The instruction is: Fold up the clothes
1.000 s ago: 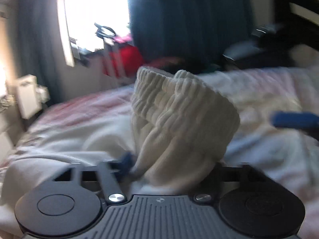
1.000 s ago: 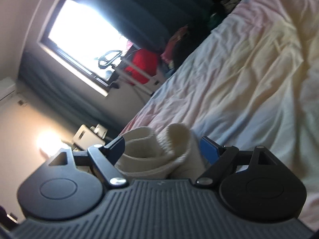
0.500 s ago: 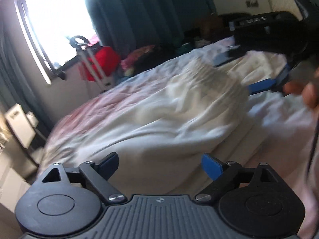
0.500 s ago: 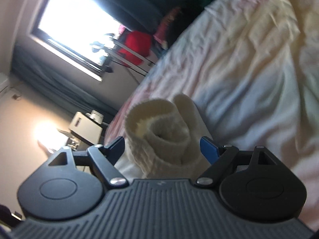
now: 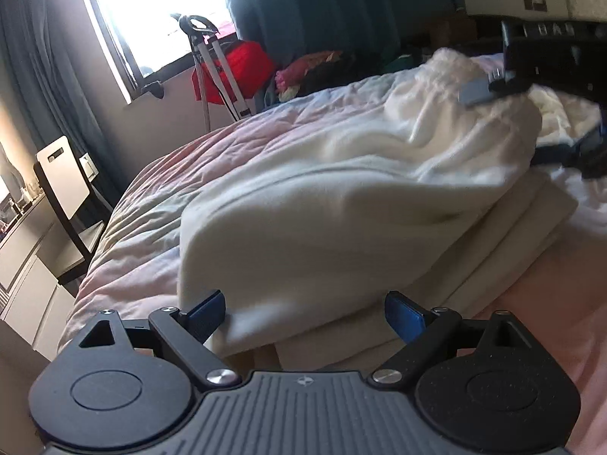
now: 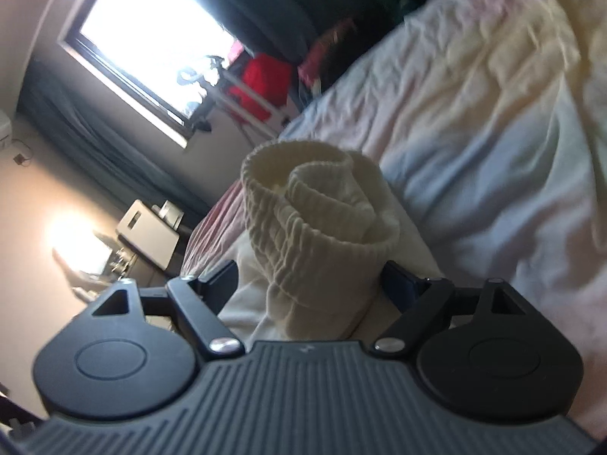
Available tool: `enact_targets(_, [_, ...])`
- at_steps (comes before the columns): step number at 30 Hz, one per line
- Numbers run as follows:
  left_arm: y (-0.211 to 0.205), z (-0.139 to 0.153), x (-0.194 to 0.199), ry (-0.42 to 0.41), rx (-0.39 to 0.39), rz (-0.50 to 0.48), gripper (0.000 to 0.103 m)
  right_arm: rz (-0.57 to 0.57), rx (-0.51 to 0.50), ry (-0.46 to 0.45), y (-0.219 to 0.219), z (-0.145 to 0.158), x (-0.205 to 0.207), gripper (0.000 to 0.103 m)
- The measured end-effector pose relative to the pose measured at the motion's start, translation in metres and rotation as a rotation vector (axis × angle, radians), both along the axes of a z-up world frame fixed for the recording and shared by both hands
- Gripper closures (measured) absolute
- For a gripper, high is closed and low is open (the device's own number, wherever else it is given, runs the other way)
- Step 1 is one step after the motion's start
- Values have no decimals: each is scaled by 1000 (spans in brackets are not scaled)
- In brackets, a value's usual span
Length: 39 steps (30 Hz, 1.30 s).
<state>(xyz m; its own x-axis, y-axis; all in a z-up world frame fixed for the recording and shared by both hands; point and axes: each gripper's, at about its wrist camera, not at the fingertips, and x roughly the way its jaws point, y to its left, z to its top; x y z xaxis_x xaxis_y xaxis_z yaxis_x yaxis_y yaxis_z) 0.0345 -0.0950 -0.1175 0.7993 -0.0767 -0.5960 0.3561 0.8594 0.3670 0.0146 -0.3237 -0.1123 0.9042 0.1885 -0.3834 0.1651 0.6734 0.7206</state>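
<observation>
Here I see a bedroom, and the work surface is a bed (image 5: 159, 204) under a pale, rumpled quilt with faint pink and blue tints. A cream garment (image 5: 341, 197) lies heaped across the quilt, its near edge folded over flat layers below. My left gripper (image 5: 305, 309) hangs low at that near edge, jaws spread wide with nothing pinched; the left blue pad sits just beside the cloth edge, though I cannot tell if it touches. Across the heap, the right gripper (image 5: 531, 113) reaches in from the right side of the left view, blurred, with cream cloth between its fingers. From the right wrist view, the right gripper (image 6: 307, 280) has the ribbed cuff (image 6: 315, 208) of the garment bunched and rolled between its fingers; the pads look pressed into the knit on both sides, so I log it as gripping. Beyond the bed: a bright window (image 5: 151, 11) with dark teal curtains (image 5: 322, 3), a red bag (image 5: 235, 68) on a metal stand, a chair (image 5: 64, 185) beside a counter at left, and clutter along the far side.
</observation>
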Motion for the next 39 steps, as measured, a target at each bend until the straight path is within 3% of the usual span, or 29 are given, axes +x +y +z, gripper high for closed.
enact_targets(5, [0, -2, 2, -44, 18, 5, 11, -51, -217, -78, 24, 20, -9, 23])
enact_targets(8, [3, -1, 6, -31, -9, 9, 11, -24, -171, -68, 22, 17, -5, 22])
enact_targets(14, [9, 0, 10, -41, -23, 43, 10, -31, -86, 49, 11, -7, 11, 23])
enact_targets(17, [10, 0, 12, -46, -23, 52, 10, -16, -211, -15, 26, -3, 11, 23])
enact_targets(19, [11, 0, 12, -56, -22, 51, 9, -4, -280, -54, 35, 4, 11, 47])
enact_targets(22, [11, 0, 9, -71, -27, 42, 9, -7, -341, -72, 37, 13, 11, 62])
enact_targets(27, [6, 1, 1, -110, -20, 1, 7, -46, -220, -169, 11, 27, 5, 65])
enact_targets(32, [-5, -6, -11, -207, 78, -38, 7, -49, -183, -248, -1, 43, -2, 65])
enact_targets(35, [-7, -7, -10, -255, 104, -21, 6, -35, -167, -268, -3, 43, -4, 65])
enact_targets(39, [0, -4, -1, -306, 116, 72, 6, -26, -173, -267, -5, 42, -3, 65])
